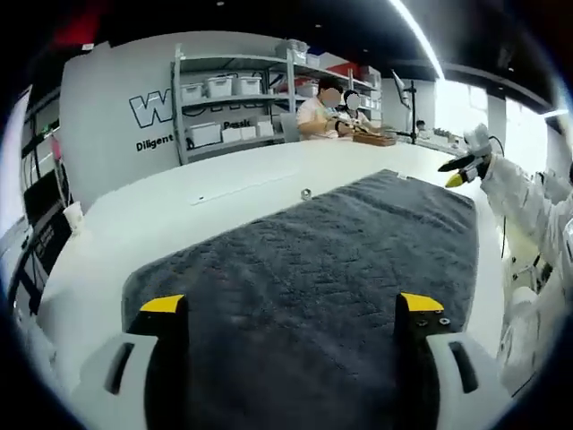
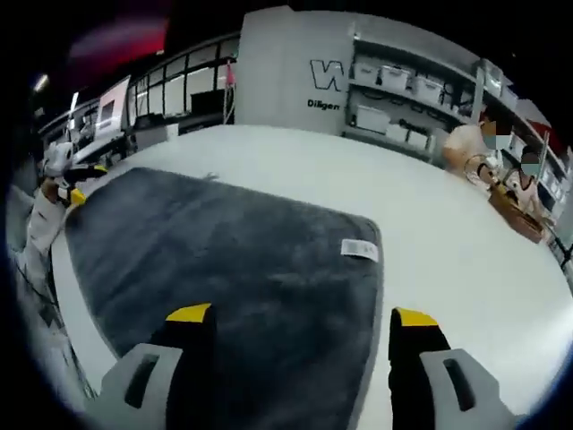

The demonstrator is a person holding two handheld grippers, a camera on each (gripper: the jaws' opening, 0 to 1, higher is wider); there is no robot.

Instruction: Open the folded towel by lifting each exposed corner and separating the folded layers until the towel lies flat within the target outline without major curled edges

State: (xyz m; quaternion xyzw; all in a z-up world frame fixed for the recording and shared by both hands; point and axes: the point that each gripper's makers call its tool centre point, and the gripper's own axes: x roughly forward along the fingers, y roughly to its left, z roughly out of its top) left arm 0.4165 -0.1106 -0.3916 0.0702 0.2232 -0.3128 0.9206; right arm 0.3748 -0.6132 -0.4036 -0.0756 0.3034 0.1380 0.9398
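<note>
I have the left hand-held gripper hanging low over the near edge of the dark grey, thick-piled terry towel; its yellow-tipped jaws stand wide apart with nothing between them, framing pile at five and seven o'clock. The towel lies spread on the white round-edged desk, running from six o'clock up toward one o'clock in the left gripper view; it looks flat there, with no fold standing up that I can make out. I cannot pick out any target outline on the desk.

The right hand-held gripper also sits low with its jaws apart and empty; one tip is over the pile, the other just past the towel's edge over bare desk, which I judge a stance for checking or nipping that border. A small white care label lies on the cloth near the corner at two o'clock in the right gripper view; a label facing up suggests to me the underside may be showing, though I cannot be sure.

Each gripper shows small in the other's view, out past opposite ends of the cloth; that spread fits pulling the towel taut. At twelve o'clock stand grey metal shelves with white storage bins, with seated people beside them, well apart from the work.

My judgement: the unfolding is nearly done; what remains is smoothing edges.
</note>
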